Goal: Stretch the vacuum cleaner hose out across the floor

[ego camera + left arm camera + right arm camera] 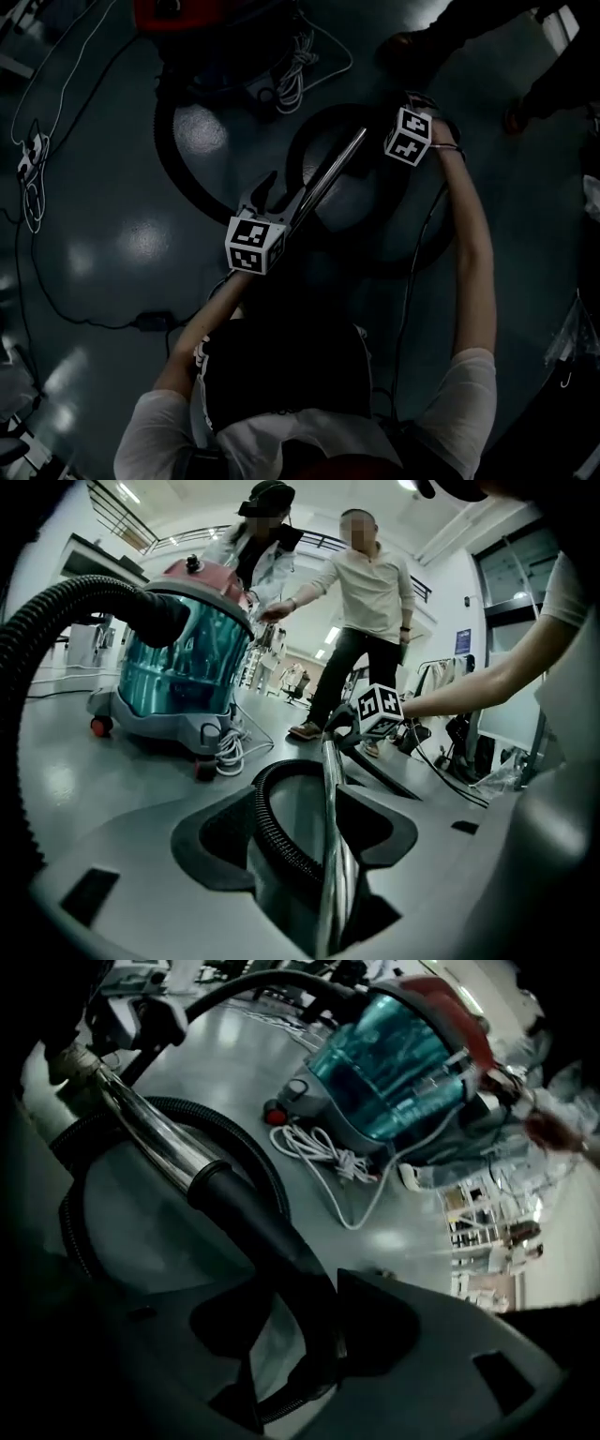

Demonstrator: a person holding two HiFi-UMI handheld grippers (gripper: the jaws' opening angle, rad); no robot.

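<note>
Hose [167,155]: black and ribbed like an accordion, lying in big curls on the floor between the person and the vacuum. One end runs into the front of the tank, the other meets the handle.
Wand [333,169]: straight chrome tube, pretty mirror-like, held at a slant above the hose loop.
Handle [253,1218]: smooth matte black, slightly curved, capping the far end of the wand.
Left gripper [297,789]: jaws spread. The wand runs through the gap and leans on one jaw, and the other pad is clear of it.
Right gripper [306,1279]: jaws pinched on the handle, just where the ribbed hose starts.
Vacuum cleaner [159,719]: stubby drum on little wheels with a red lid on top.
Tank [394,1063]: see-through teal plastic, can't really tell what's inside.
Cord [228,752]: white, bundled in loose loops right by the vacuum's base.
Floor [84,761]: glossy grey, throws back the ceiling lights.
People [366,602]: two standing just behind the vacuum.
</note>
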